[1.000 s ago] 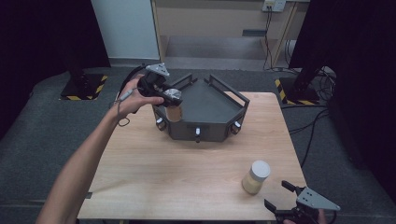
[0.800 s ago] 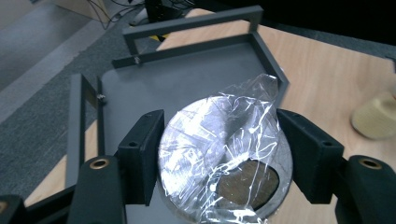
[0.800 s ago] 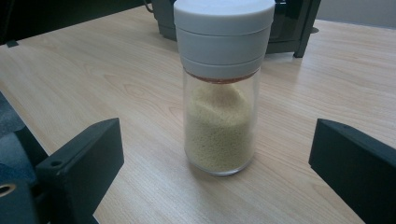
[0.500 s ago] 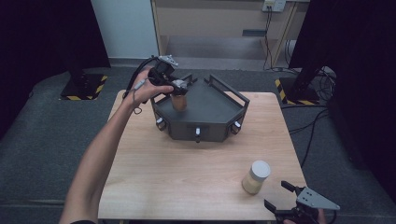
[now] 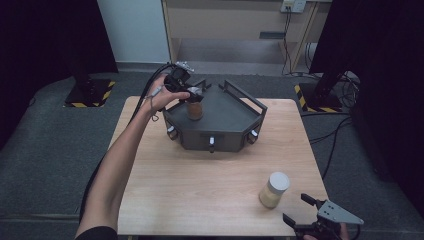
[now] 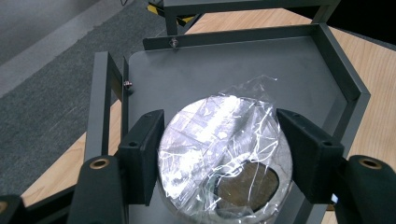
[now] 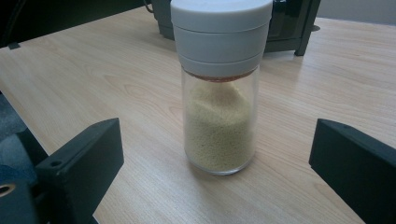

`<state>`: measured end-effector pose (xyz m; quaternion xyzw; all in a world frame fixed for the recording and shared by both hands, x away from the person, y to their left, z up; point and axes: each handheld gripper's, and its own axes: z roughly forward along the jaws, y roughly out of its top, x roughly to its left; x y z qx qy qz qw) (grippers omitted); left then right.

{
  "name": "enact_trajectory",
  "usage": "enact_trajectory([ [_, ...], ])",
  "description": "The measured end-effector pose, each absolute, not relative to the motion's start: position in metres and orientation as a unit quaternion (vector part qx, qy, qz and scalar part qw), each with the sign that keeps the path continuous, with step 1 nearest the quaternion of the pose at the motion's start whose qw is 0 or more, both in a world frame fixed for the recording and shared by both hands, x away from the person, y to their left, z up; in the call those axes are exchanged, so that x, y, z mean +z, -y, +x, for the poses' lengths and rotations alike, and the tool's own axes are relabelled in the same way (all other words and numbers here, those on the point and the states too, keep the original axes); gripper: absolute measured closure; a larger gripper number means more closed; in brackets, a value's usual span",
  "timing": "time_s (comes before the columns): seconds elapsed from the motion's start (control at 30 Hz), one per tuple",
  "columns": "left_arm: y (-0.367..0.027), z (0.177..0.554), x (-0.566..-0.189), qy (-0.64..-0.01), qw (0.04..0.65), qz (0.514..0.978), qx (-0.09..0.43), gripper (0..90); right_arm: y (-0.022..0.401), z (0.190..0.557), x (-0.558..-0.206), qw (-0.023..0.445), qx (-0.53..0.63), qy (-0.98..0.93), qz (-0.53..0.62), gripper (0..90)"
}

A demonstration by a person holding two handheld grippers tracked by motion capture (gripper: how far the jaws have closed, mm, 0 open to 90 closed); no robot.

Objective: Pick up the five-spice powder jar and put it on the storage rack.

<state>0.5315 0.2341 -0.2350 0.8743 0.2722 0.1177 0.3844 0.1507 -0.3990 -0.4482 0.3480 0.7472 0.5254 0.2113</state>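
Observation:
A small jar of brown contents (image 5: 195, 110) with a plastic-wrapped silver lid (image 6: 219, 140) stands on the dark metal tray (image 5: 231, 125), near its back left corner. My left gripper (image 5: 192, 93) comes down on it from above and is shut on the lid, one pad (image 6: 142, 154) on each side. A glass jar of yellow grains (image 5: 274, 189) with a white cap (image 7: 220, 28) stands upright on the wooden table (image 5: 200, 185) at the front right. My right gripper (image 5: 296, 209) stands open just in front of it, the jaws wide apart and not touching it.
The tray (image 6: 187, 70) has raised rails along its sides and small knobs (image 5: 211, 145) on its front faces. Cables (image 5: 330, 135) trail on the grey floor to the right of the table. Bare wood lies between the tray and the grain jar.
My left gripper has carried the brown jar from the tray's left edge farther back and right, onto the tray. The right gripper and the grain jar have not moved.

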Motion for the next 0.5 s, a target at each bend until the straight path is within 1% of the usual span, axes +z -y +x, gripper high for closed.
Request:
enact_trajectory([
  [0.5, -0.2312, 0.5356, -0.2397, -0.277, 0.385, 0.873, 0.115, 33.8, 0.3986, 0.1507, -0.4480, 0.211, 0.525, -0.748, 0.347, 3.7],
])
